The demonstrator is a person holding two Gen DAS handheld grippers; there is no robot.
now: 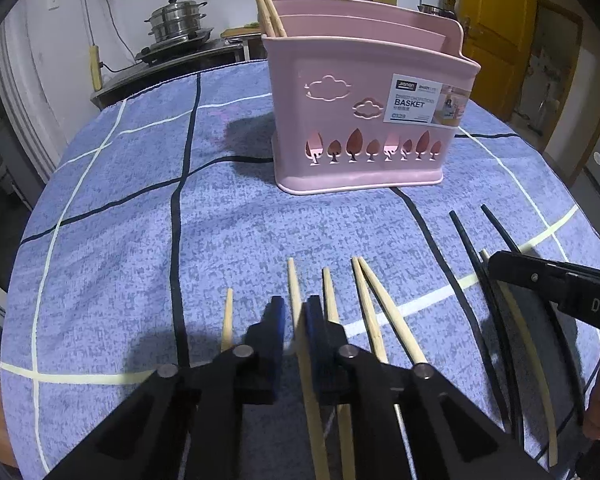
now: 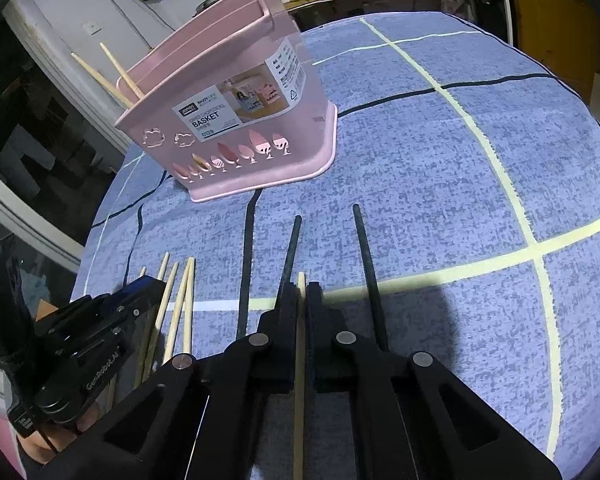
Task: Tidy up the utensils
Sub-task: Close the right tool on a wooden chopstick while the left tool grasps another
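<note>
Pink plastic chopstick basket stands upright on our blue checked tablecloth, with two wooden chopsticks leaning out of its rear left compartment. Near us lie several loose wooden chopsticks and two black chopsticks. Our left gripper has its fingers drawn narrow around one wooden chopstick; whether they pinch it, we cannot tell. Our right gripper is clamped on another pale chopstick, lying between the black ones.
</note>
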